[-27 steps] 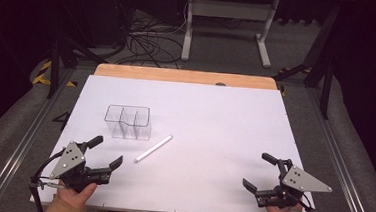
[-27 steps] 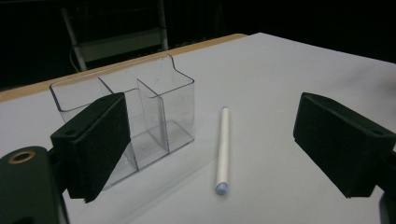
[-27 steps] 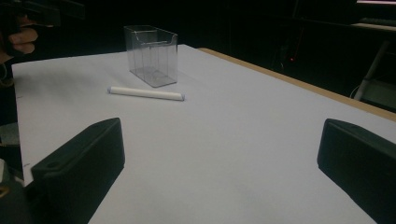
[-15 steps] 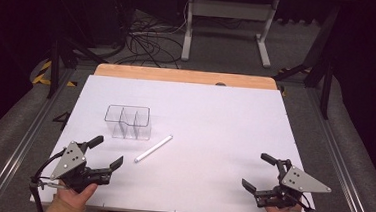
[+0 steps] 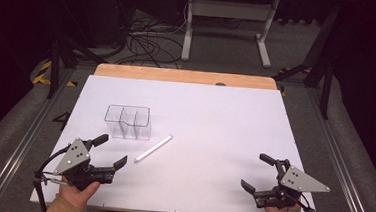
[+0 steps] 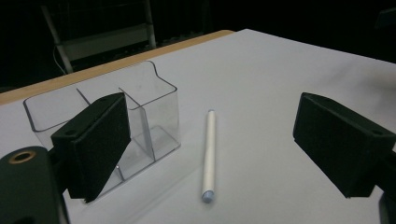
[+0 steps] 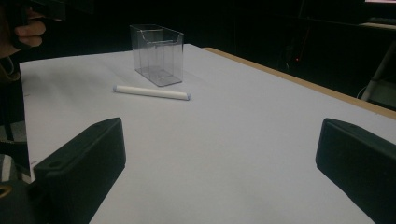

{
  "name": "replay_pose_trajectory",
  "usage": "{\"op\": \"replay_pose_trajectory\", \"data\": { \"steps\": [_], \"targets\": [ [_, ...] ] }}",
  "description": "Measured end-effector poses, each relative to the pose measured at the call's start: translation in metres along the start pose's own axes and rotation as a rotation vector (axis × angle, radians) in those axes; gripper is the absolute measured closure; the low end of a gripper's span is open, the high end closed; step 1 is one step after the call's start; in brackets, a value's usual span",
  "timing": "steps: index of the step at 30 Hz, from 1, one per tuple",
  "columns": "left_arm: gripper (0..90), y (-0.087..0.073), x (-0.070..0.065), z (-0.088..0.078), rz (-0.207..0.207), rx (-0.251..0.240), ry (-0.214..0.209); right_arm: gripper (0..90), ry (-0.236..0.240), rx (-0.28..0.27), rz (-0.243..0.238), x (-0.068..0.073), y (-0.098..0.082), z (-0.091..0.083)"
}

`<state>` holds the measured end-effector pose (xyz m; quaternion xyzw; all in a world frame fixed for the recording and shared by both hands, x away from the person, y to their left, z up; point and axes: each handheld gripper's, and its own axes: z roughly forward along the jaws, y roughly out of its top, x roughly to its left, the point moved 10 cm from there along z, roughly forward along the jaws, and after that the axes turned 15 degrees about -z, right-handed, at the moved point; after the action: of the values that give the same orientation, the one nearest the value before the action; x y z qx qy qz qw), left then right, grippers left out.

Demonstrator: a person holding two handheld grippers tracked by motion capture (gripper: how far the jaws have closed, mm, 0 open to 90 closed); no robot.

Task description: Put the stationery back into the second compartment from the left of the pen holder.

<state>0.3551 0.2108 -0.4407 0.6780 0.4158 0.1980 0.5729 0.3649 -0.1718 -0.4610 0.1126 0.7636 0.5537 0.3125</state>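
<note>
We see the left gripper (image 5: 107, 152), jaws wide apart and empty, at the worktop's (image 5: 215, 113) near-left corner, with the white pen (image 5: 153, 148) lying just ahead of it toward the centre. The pen's long axis runs diagonally, its far end beside the clear divided box (image 5: 127, 122). The right gripper (image 5: 260, 172), also spread and empty, sits at the near-right corner, well apart from the pen, so we judge the left hand nearer.
</note>
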Motion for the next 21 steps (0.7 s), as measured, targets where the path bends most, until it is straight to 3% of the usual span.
{"op": "replay_pose_trajectory", "data": {
  "steps": [10, 21],
  "targets": [
    [11.9, 0.013, -0.014, 0.014, 0.002, 0.035, -0.048, 2.1, 0.009, -0.001, 0.002, 0.001, 0.0, 0.0],
    [12.0, 0.02, -0.022, 0.024, 0.025, 0.05, -0.066, 2.5, 0.006, -0.005, 0.004, 0.002, -0.001, -0.004]
  ]
}}
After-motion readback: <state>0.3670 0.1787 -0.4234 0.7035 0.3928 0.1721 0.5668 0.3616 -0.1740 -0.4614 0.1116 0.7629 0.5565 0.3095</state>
